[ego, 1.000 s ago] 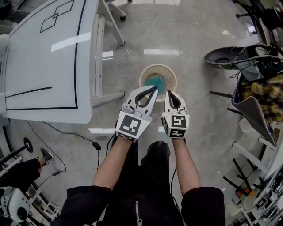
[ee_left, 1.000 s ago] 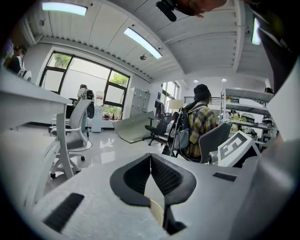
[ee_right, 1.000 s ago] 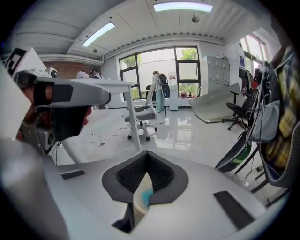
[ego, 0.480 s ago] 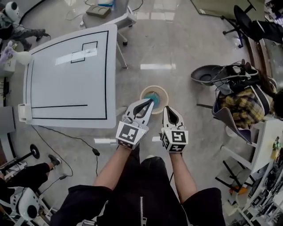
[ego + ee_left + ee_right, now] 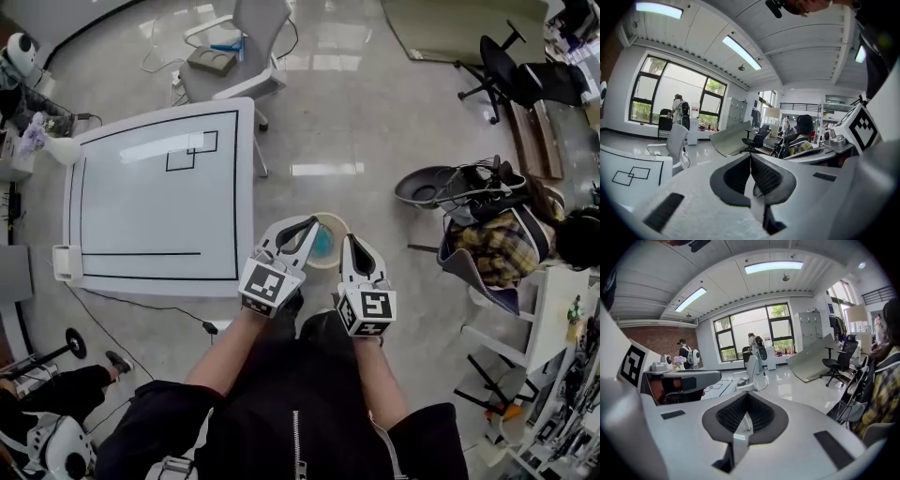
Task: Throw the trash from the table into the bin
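In the head view, the white rectangular worktop (image 5: 150,206) with thin black outlines drawn on it stands at about ten o'clock from the person. The left tool (image 5: 311,224) is just off the worktop's near right corner. Its jaws are clenched tip to tip with nothing between them, and its cube (image 5: 265,284) bears a black-and-white square marker. Just beyond the tips, at twelve o'clock, the round beige bin (image 5: 334,217) stands on the glossy grey floor (image 5: 375,122). A teal piece of trash (image 5: 322,244) lies inside it. The right tool (image 5: 352,240) is at the bin's five o'clock, its jaws likewise pressed together and empty, and its marker cube (image 5: 367,309) faces up. At three o'clock, a yellow plaid cloth (image 5: 487,242) is draped over a seat.
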`<state>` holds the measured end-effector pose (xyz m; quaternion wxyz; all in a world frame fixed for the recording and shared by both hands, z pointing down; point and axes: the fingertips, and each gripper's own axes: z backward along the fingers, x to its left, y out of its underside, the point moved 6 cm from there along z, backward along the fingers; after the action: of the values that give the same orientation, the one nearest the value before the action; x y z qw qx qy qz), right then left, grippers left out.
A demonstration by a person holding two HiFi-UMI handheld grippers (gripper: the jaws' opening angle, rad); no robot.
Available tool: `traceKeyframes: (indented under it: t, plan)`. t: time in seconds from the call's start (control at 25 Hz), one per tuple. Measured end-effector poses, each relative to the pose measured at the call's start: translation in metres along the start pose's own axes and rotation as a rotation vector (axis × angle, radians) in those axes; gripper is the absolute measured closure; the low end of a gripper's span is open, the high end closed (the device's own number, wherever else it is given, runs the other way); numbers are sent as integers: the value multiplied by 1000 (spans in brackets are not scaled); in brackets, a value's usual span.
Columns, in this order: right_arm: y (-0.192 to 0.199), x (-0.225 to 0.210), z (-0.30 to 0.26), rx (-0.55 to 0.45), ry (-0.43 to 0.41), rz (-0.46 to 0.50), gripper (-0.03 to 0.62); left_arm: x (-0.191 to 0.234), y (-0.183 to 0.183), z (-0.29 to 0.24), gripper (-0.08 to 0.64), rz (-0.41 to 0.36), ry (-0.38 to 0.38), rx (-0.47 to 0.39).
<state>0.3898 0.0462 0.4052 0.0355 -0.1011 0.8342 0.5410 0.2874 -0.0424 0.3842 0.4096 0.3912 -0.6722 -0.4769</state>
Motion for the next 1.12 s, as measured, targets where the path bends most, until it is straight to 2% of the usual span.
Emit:
traceKeyframes:
  t: [0.12,0.24,0.32,0.4,0.72,0.8,1.0,1.12]
  plan:
    - [-15,1,-1,-17,4,17,583,3,-4,-2,551,-5,-7,-4]
    - [-26,2,1,-38,2,19,583,-2,-10,-3,551,21,-6,-3]
    - [-30,5,3,-43,-5,22,583,-5,-15,-1,551,1,-8,-2]
    - [-35,6,4,-44,-23,31,583,-7,-19,2,552,-25,-18,-4]
    - [-56,8,10,-62,-106,59,584,-14,-39,8,552,-41,-87,-11]
    - [-55,6,10,-58,-118,65,583,-14,-38,9,552,-45,-116,-7]
    - [-52,-3,8,-47,-124,87,583,-15,-39,5,552,-98,-103,-9]
    - [-48,-5,10,-43,-124,90,583,-18,-41,3,552,-80,-113,-20]
